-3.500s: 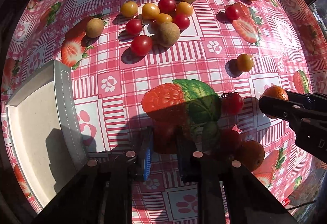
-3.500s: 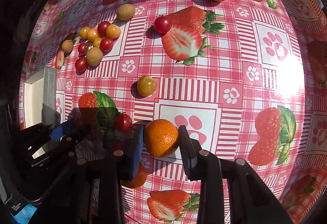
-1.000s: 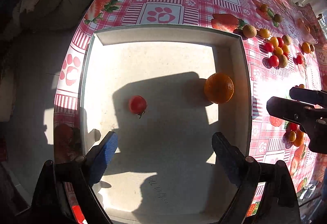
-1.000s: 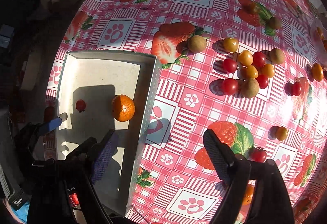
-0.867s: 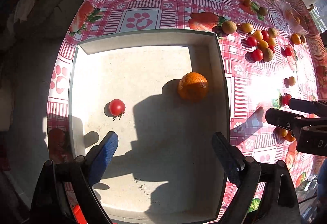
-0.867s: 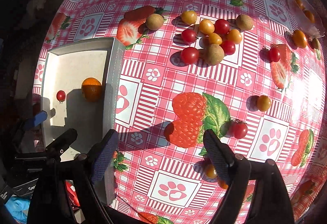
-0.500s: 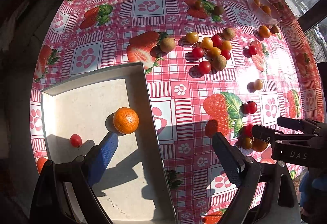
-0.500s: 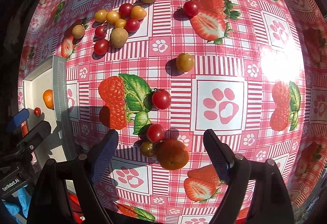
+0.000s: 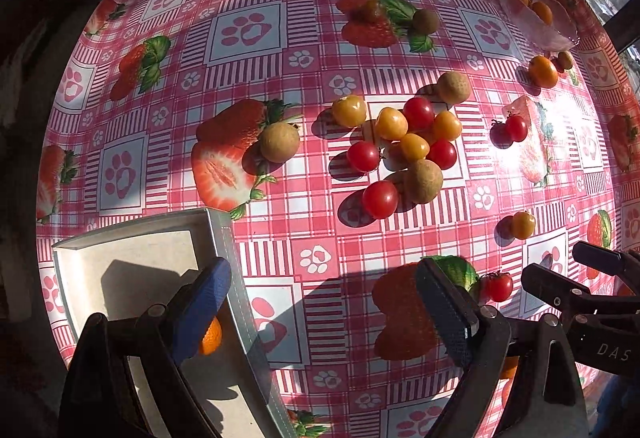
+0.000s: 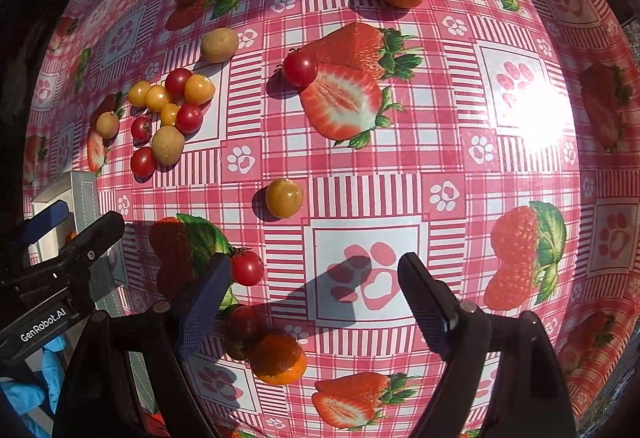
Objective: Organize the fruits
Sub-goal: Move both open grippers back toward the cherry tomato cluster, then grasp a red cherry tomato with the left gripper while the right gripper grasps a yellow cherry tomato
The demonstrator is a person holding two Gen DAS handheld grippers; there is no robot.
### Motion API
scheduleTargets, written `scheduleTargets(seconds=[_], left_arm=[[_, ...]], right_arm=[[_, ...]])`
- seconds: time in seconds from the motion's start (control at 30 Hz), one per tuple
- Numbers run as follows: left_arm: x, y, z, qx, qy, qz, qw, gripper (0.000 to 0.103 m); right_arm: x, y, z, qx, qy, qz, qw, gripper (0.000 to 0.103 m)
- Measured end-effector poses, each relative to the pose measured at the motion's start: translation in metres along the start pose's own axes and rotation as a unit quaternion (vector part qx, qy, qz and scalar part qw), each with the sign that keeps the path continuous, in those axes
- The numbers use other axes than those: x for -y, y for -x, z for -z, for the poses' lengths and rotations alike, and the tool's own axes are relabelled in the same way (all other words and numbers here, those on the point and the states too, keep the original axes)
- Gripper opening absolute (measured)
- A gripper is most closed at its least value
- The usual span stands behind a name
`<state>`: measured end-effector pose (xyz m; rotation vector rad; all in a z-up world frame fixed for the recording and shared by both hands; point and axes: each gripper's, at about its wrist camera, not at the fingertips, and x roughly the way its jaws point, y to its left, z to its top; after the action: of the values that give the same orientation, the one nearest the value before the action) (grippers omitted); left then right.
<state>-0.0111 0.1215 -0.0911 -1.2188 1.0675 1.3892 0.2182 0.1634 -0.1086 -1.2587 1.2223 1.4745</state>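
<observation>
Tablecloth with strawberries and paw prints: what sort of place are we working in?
Probably a home dining or kitchen table. A printed plastic tablecloth covers it, loose tomatoes and other small fruit lie scattered in sunlight, and a glass bowl and a white tray stand on it.

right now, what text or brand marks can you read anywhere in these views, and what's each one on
"DAS": white letters on the black body of the right gripper, seen in the left wrist view; it may be cut off by the frame edge.
"GenRobot.AI": white print on the black body of the left gripper, seen in the right wrist view.
The tablecloth carries only pictures of strawberries and paw prints, no words. No writing shows on the white tray.
</observation>
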Motion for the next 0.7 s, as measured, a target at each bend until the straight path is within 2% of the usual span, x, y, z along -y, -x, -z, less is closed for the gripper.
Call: scheduleTargets(seconds=[0.3, 0.4, 0.5, 0.53, 0.57, 0.63, 0.7], left_arm=[[0.007, -0.028, -0.014, 0.001, -0.015, -0.003, 0.9999, 0.094], [0.007, -0.034, -0.016, 0.001, -0.012, -0.004, 0.9999, 0.090], [0.007, -0.038, -0.018, 0.001, -0.008, 0.000, 1.0000, 0.089], [0.008, -0.039, -0.018, 0.001, -0.009, 0.003, 1.0000, 0.081], [0.009, -0.040, -0.020, 0.000, -0.010, 0.010, 0.9999, 0.077], [0.015, -0.039, -0.024, 0.000, -0.014, 0.008, 0.9999, 0.077], [0.021, -0.039, -0.027, 0.004, -0.018, 0.008, 0.9998, 0.077]], right_arm=[[-0.019, -0.018, -0.033, 0.004, 0.031, 0.008, 0.999, 0.087], [-0.031, -0.023, -0.036, 0.009, 0.052, 0.018, 0.998, 0.087], [-0.040, -0.022, -0.037, 0.020, 0.068, 0.031, 0.997, 0.082], [-0.042, -0.023, -0.038, 0.024, 0.074, 0.035, 0.996, 0.079], [-0.045, -0.023, -0.038, 0.026, 0.082, 0.037, 0.996, 0.077], [-0.054, -0.023, -0.036, 0.029, 0.101, 0.043, 0.994, 0.074], [-0.061, -0.025, -0.033, 0.031, 0.118, 0.050, 0.991, 0.068]])
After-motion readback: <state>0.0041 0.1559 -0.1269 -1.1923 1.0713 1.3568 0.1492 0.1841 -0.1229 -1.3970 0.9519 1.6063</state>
